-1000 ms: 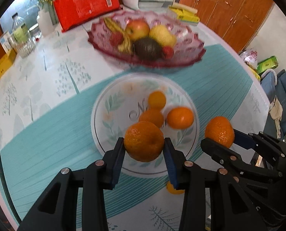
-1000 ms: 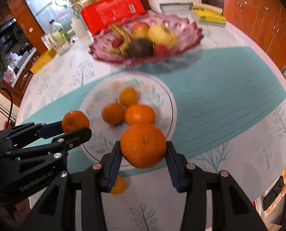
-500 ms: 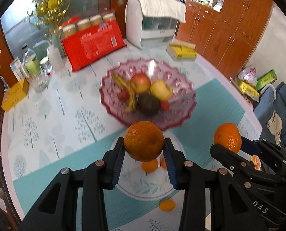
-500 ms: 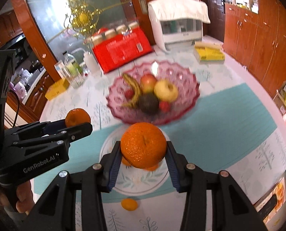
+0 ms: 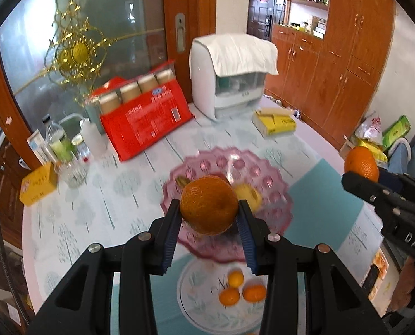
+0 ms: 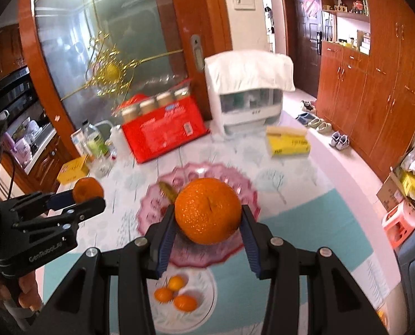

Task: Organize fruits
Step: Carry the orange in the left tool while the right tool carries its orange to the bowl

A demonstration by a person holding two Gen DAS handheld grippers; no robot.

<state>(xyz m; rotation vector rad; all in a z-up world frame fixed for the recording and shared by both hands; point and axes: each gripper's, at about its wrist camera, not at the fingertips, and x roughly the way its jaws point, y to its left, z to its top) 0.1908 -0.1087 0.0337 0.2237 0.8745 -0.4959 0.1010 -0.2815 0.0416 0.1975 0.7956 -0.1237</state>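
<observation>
My left gripper point(image 5: 209, 220) is shut on an orange point(image 5: 209, 205) and holds it high above the table. My right gripper point(image 6: 207, 223) is shut on another orange point(image 6: 208, 210), also high. Each gripper shows in the other's view, the right one point(image 5: 375, 178) and the left one point(image 6: 79, 198). Below lies a white floral plate point(image 5: 204, 315) with three small oranges point(image 5: 242, 289), also in the right wrist view point(image 6: 174, 293). Behind it stands a pink glass fruit bowl point(image 5: 274, 195) with a yellow fruit point(image 5: 248, 195) and a banana end point(image 6: 167, 189).
At the table's back stand a red package of jars point(image 5: 146, 114), a white covered appliance point(image 5: 229, 78), a yellow box point(image 5: 274, 122), bottles and glasses point(image 5: 65, 150) and a yellow carton point(image 5: 38, 184). Wooden cabinets point(image 6: 375, 89) line the right wall.
Both grippers have risen well above the table with their oranges still held. The plate and bowl now look smaller and lower in both views.
</observation>
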